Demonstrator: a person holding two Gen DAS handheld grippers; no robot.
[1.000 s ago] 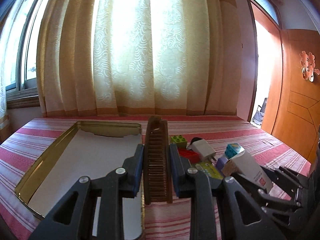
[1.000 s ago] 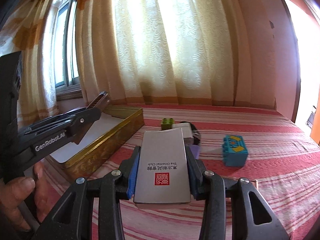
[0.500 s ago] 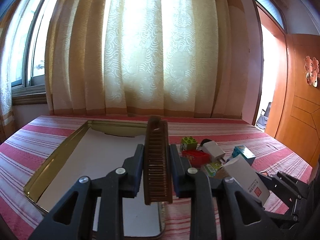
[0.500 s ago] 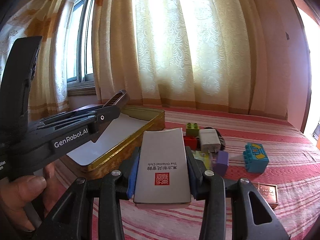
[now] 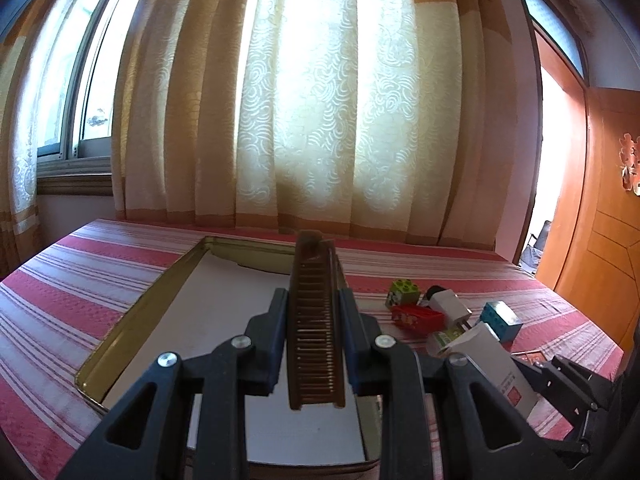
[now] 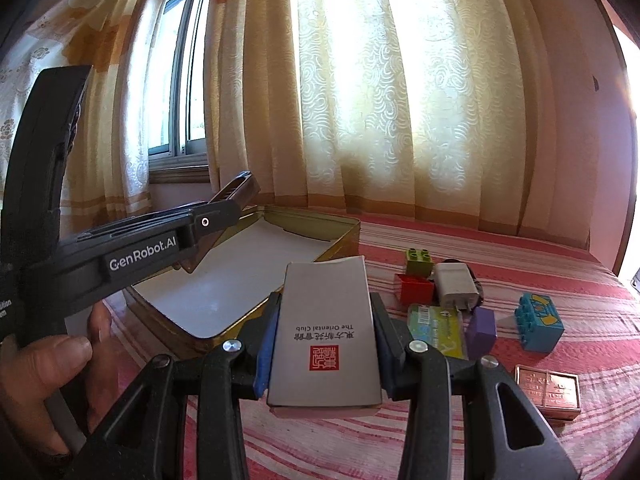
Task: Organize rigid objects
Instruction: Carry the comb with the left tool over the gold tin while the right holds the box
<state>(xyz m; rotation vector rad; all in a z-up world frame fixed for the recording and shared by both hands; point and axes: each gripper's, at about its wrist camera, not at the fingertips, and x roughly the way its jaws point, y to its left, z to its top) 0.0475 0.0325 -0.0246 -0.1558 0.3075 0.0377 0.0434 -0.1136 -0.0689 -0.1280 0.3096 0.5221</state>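
My left gripper (image 5: 313, 300) is shut on a brown comb (image 5: 315, 320), held on edge above the near right part of the gold tin tray (image 5: 132, 316), which is lined with white paper. My right gripper (image 6: 325, 308) is shut on a grey box (image 6: 326, 332) with a red seal, held over the striped cloth just right of the tray (image 6: 340, 236). In the right wrist view the left gripper (image 6: 224, 216) reaches over the tray from the left, a person's hand (image 6: 48, 364) behind it. The grey box (image 5: 496, 356) also shows at lower right of the left wrist view.
Right of the tray lie a green brick (image 6: 419, 262), a red brick (image 6: 414, 288), a white charger (image 6: 454, 284), a green card (image 6: 436, 328), a purple block (image 6: 481, 330), a blue brick (image 6: 540, 322) and a copper-coloured box (image 6: 548, 390). Curtains hang behind the table.
Both grippers have shifted sideways with their loads, so the tray and the small objects now sit further right in both views. Neither grip has changed.
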